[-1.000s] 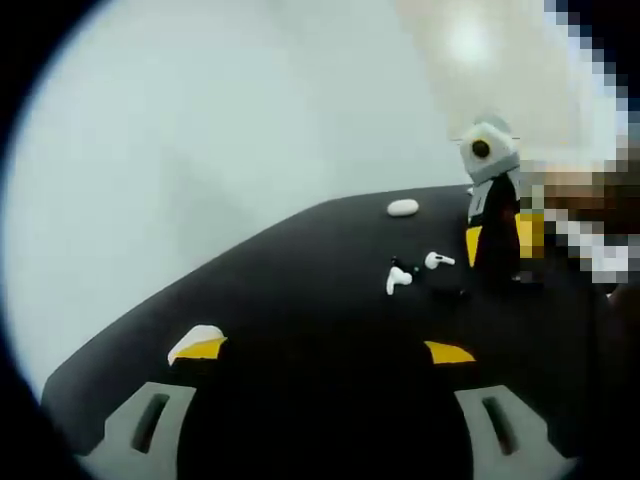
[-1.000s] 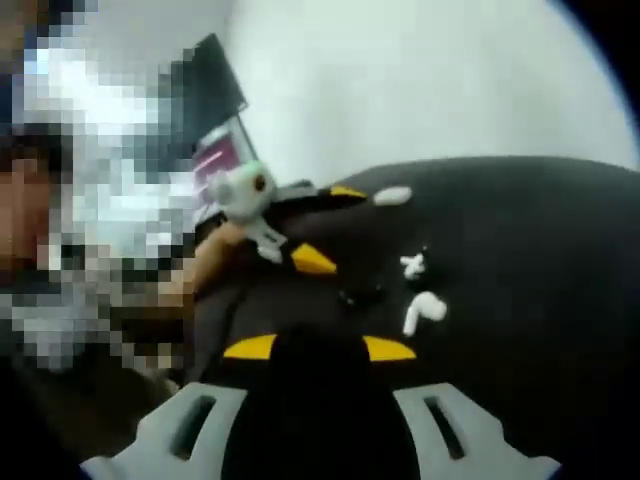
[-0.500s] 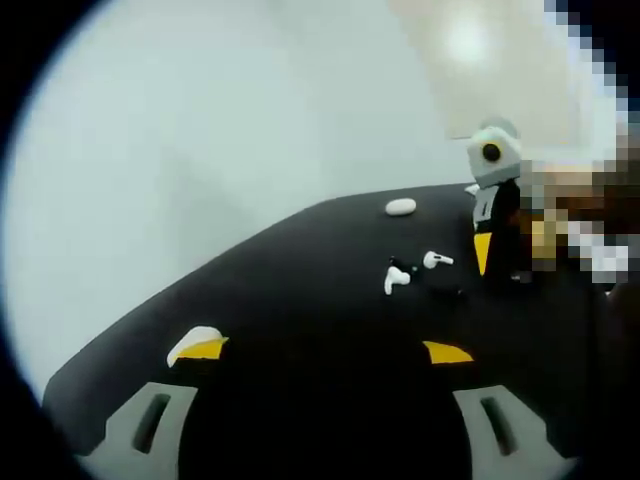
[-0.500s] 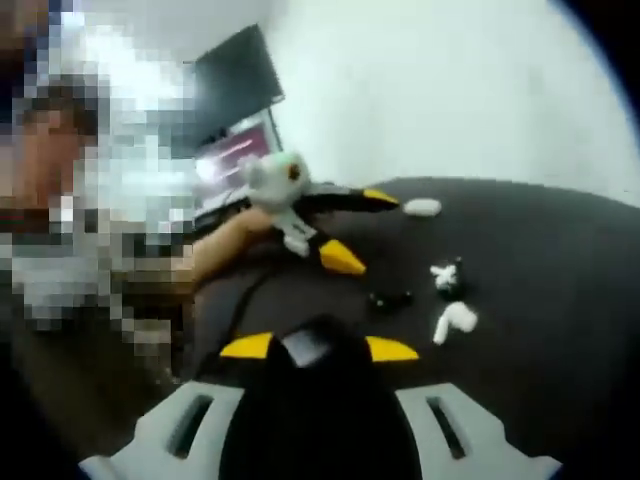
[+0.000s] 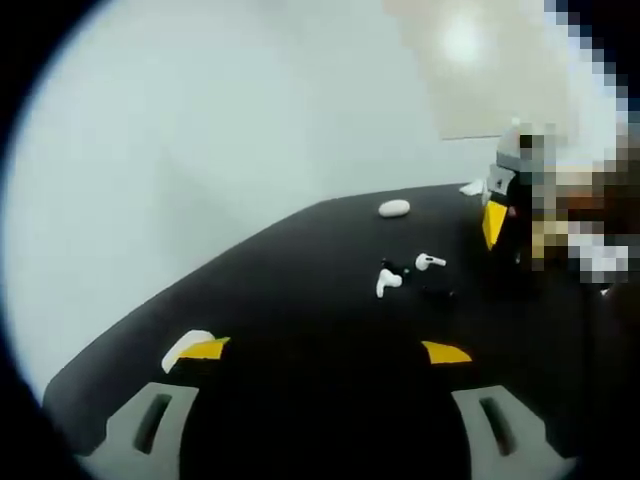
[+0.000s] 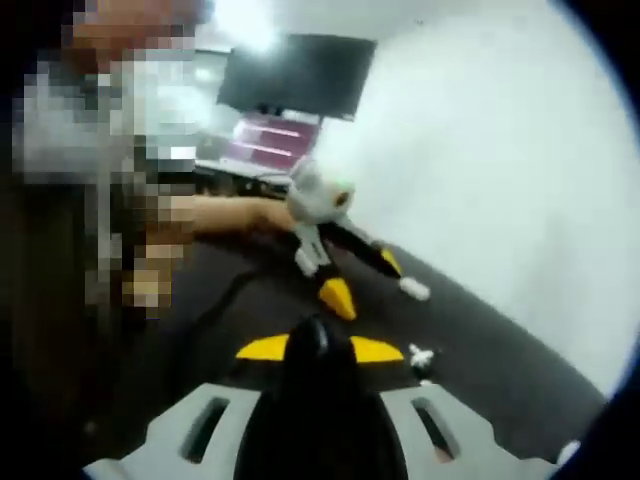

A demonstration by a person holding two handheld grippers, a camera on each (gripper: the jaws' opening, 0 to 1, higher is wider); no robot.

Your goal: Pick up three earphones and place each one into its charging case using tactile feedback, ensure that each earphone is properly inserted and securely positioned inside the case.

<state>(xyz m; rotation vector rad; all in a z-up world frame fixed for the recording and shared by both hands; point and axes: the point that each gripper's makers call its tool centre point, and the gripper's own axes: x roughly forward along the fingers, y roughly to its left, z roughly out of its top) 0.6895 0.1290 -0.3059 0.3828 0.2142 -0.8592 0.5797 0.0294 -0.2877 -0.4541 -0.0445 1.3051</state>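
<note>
Your black table (image 5: 300,300) is smooth and dark, with a rounded edge against a plain white wall (image 5: 200,120). In the left gripper view, a small white oval charging case (image 5: 394,208) sits near the far edge of the table. It looks shut, and you cannot see what is in it.

Closer to you than the case lie two little white earphones with short stems: one earphone (image 5: 387,283) and, just beside it, a second earphone (image 5: 429,262). Something small and black lies between them, too blurry to name.

Your left gripper (image 5: 320,352) hangs low over the near part of the table. Its yellow tips are spread wide apart with nothing between them.

In the right gripper view, your right gripper (image 6: 318,349) holds a dark, rounded thing (image 6: 309,340) between its yellow tips; you cannot tell what it is. A white earphone (image 6: 421,356) lies just beside those tips. A dark screen (image 6: 295,75) stands far beyond the table.
</note>
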